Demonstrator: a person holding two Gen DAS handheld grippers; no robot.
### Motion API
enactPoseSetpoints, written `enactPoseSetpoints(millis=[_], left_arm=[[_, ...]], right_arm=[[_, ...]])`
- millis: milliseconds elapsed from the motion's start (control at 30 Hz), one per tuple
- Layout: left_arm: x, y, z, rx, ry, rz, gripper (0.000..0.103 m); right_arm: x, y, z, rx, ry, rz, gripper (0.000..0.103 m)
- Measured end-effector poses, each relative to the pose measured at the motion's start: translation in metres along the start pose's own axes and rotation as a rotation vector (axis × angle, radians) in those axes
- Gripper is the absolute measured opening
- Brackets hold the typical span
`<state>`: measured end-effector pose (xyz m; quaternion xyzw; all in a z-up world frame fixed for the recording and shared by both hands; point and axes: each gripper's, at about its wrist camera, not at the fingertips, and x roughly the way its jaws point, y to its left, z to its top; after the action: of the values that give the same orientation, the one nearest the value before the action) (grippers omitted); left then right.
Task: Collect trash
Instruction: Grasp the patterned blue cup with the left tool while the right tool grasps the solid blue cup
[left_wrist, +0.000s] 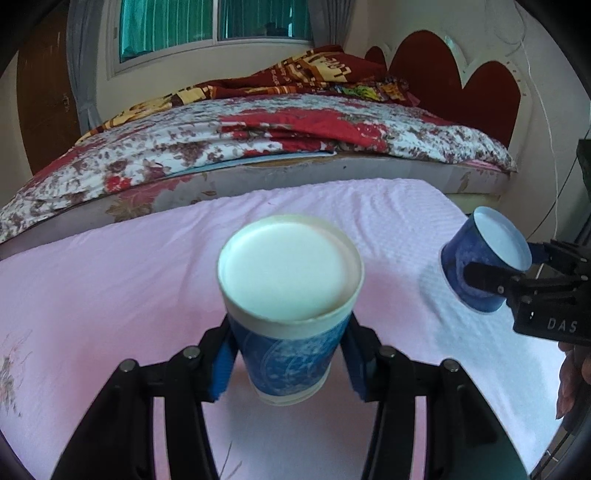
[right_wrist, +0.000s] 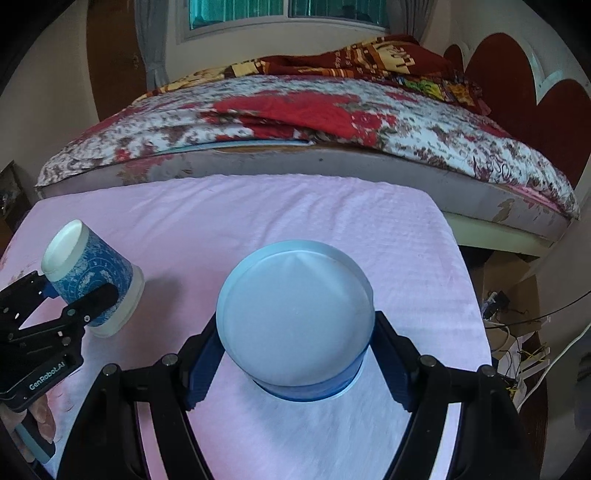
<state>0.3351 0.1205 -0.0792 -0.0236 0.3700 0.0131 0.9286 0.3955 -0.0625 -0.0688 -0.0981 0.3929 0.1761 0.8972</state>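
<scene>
Left claw (left_wrist: 288, 363) clamped on patterned cup (left_wrist: 290, 354), right claw (right_wrist: 295, 365) on blue cup (right_wrist: 295, 325).

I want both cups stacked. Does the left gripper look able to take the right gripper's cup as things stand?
Probably not: the left gripper is already shut on its own blue cup, so nothing else fits until that is set down.
</scene>
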Motion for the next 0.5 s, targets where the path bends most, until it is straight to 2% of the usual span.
enactPoseSetpoints(millis=[133,500], left_arm=[[-0.033,-0.006,-0.006,0.037,-0.036,0.004,0.051],[-0.096,-0.004,-0.015,0.016,-0.091,-0.028,0.051]], right_arm=[[-0.031,0.017,-0.006,-0.018,-0.026,0.002,0.077],[-0.118,0.036,-0.034,-0.018,-0.095,0.004,0.077]])
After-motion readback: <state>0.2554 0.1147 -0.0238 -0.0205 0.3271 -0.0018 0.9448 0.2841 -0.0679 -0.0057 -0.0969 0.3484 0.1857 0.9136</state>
